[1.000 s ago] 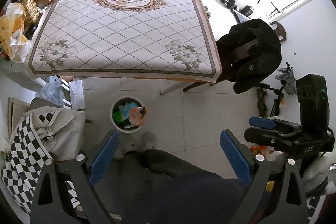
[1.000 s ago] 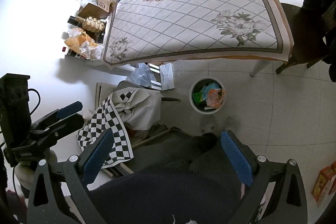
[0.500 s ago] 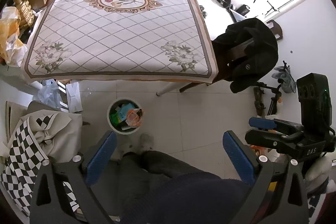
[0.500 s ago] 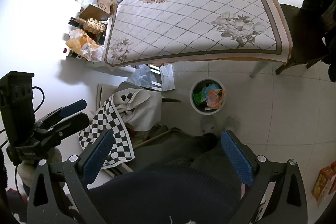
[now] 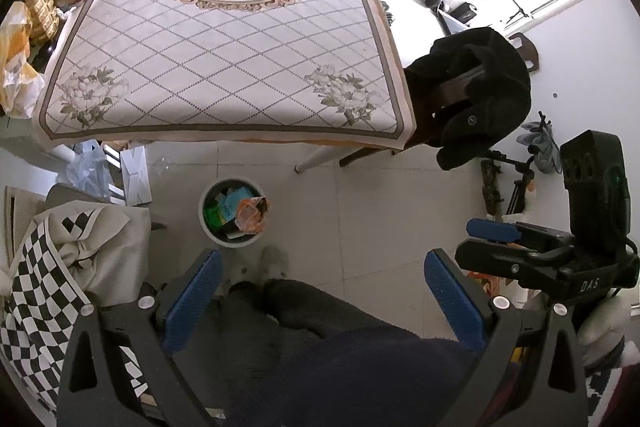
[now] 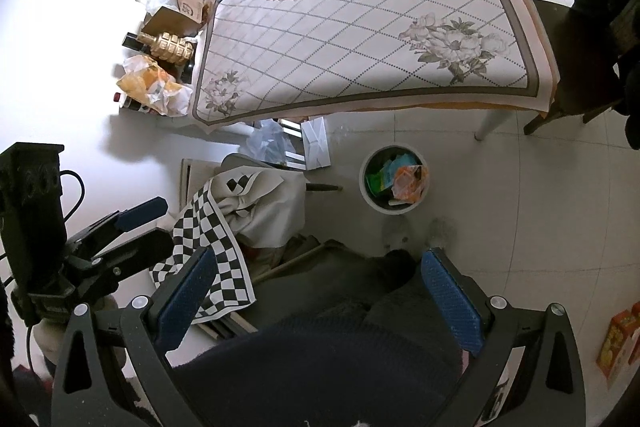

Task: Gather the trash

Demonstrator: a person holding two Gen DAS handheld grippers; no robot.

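Note:
A white round trash bin [image 5: 208, 223] stands on the tiled floor in front of the table; it holds green, blue and orange wrappers [image 5: 250, 213]. It also shows in the right wrist view [image 6: 366, 195]. My left gripper [image 5: 320, 291] is open and empty, held high above the floor, nearer me than the bin. My right gripper [image 6: 316, 285] is open and empty, also high up. Each gripper shows in the other's view: the right one [image 5: 520, 247], the left one [image 6: 120, 231]. The table [image 5: 224, 59] has a floral tablecloth with nothing on it.
A chair with a black coat [image 5: 480, 87] stands right of the table. A checkered cloth [image 5: 48, 267] lies over a seat on the left. Boxes, a gold bottle [image 6: 170, 47] and yellow bags [image 6: 148, 87] sit by the wall. My legs and slippers [image 5: 272, 263] are below.
Both grippers have shifted slightly, so the table and bin sit a little differently in view. Both stay open and empty.

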